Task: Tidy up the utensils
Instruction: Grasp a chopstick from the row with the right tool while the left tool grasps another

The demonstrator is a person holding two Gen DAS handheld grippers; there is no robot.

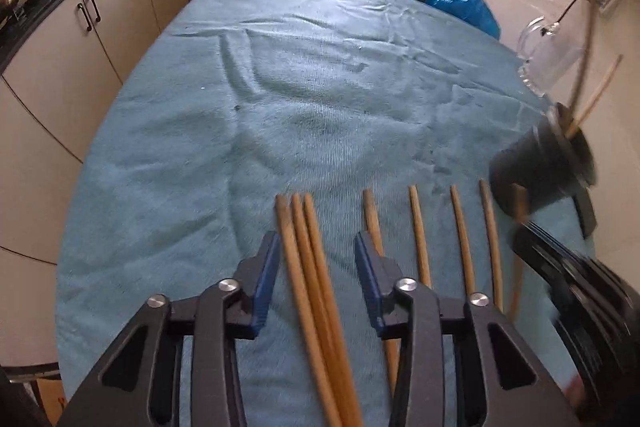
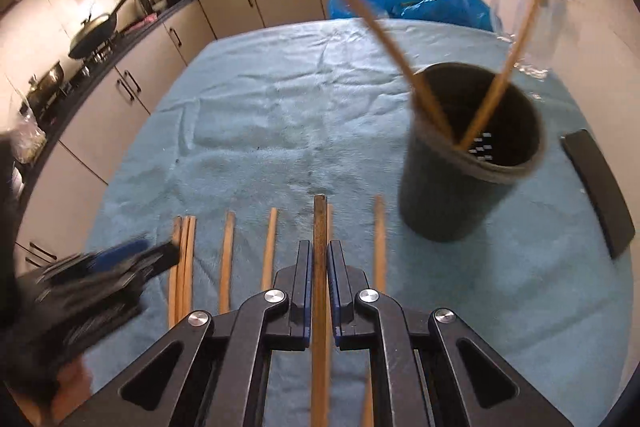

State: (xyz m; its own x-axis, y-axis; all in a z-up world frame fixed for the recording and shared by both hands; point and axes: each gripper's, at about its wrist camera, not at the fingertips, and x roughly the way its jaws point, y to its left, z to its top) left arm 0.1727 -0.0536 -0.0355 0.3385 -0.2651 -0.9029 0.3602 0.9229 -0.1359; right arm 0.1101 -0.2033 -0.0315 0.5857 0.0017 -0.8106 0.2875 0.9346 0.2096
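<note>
Wooden and dark, a single chopstick (image 2: 319,247) is being clamped between the right gripper's (image 2: 319,263) closed jaws, short of the round black plastic holder (image 2: 460,187). The left gripper (image 1: 316,263) is being held apart over three bunched chopsticks (image 1: 308,255). The holder is likely being risked: a mistimed tip could be knocked against its rim, toppling it.

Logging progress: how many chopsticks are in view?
10 chopsticks: two in the black cup, one in the right gripper, three bunched at the left gripper, four spaced on the towel. More may be hidden.

Seven chopsticks (image 1: 418,235) lie flat, one is held, two stand in one holder (image 2: 472,155).
</note>
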